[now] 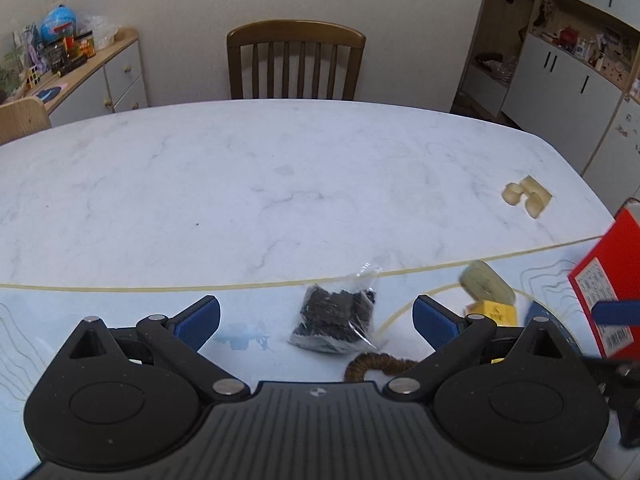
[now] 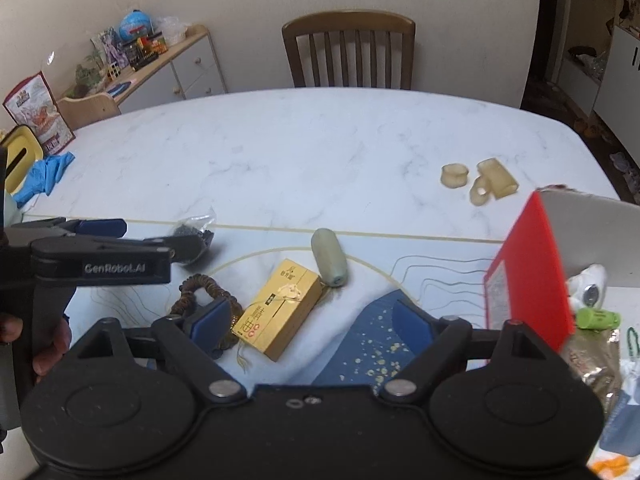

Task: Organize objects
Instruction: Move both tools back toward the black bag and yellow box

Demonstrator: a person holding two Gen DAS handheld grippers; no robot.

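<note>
1. Your left gripper hides part of the brown beaded bracelet; the red box is cut off.
2. The clear bag of dark bits lies between its wide-open jaws, untouched.
3. Your right gripper gapes wide over the gold box on the worktop.

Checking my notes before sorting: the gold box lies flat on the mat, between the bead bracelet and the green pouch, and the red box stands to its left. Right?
One slip: in the right wrist view the red box stands to the right of the gold box, not the left. The gold box does lie flat on the mat, between the bead bracelet and the green pouch.
</note>
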